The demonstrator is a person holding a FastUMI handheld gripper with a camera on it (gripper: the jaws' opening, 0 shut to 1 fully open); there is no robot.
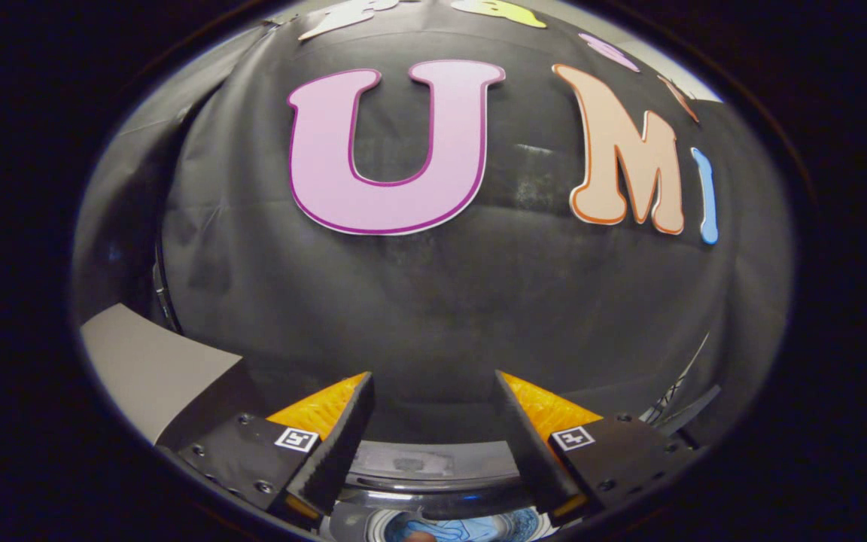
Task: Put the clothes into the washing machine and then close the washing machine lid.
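Note:
My gripper (433,384) is open, with nothing between its two fingers (343,429). It hovers above the washing machine (433,461), whose grey top edge and dark round rim show low between the fingers. Down inside the drum, below the fingers, lies blue cloth (471,528). The lid of the machine is hidden from me. Beyond the fingertips rises the black cloth wall of the booth.
A grey flat panel (147,369) slants beside the left finger. Thin cables or rods (674,395) run along the wall past the right finger. The black cloth wall (433,301) stands close ahead.

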